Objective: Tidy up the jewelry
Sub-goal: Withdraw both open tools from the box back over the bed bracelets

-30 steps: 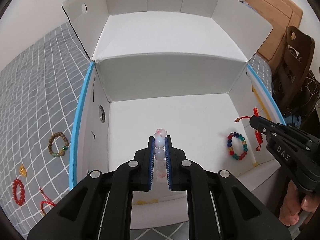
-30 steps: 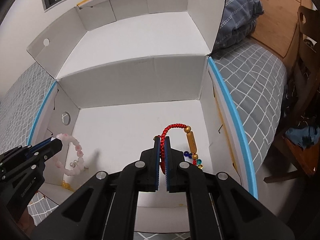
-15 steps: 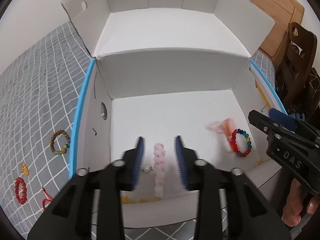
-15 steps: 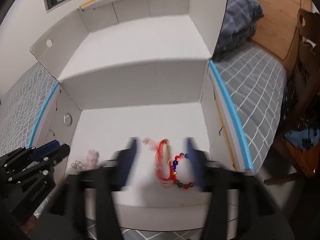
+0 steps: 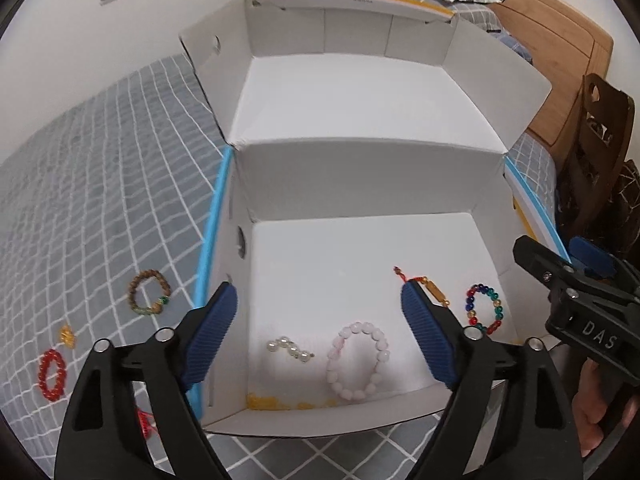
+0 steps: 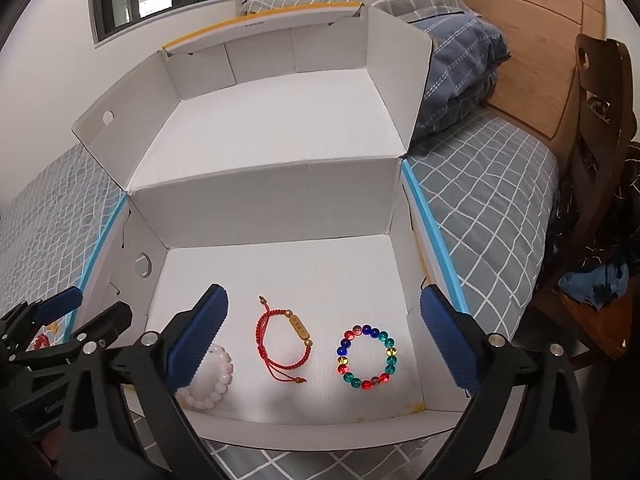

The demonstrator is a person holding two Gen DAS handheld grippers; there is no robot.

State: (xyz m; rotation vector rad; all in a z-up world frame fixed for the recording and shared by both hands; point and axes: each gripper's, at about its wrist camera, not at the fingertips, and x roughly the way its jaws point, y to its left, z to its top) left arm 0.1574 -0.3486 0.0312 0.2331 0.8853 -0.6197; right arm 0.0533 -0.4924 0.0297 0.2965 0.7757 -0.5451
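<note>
Both grippers opening over the white cardboard box (image 6: 280, 200)

The left gripper (image 5: 320, 332) is spreading wide above the pink bead bracelet (image 5: 357, 361), gripping nothing; the right gripper (image 6: 324, 336) is likewise widening over the red cord bracelet (image 6: 282, 340), empty.

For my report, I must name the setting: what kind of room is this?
Most likely a bedroom. The white box sits on a bed with a grey checked cover, with a wooden headboard and a folded blue quilt behind it.
</note>
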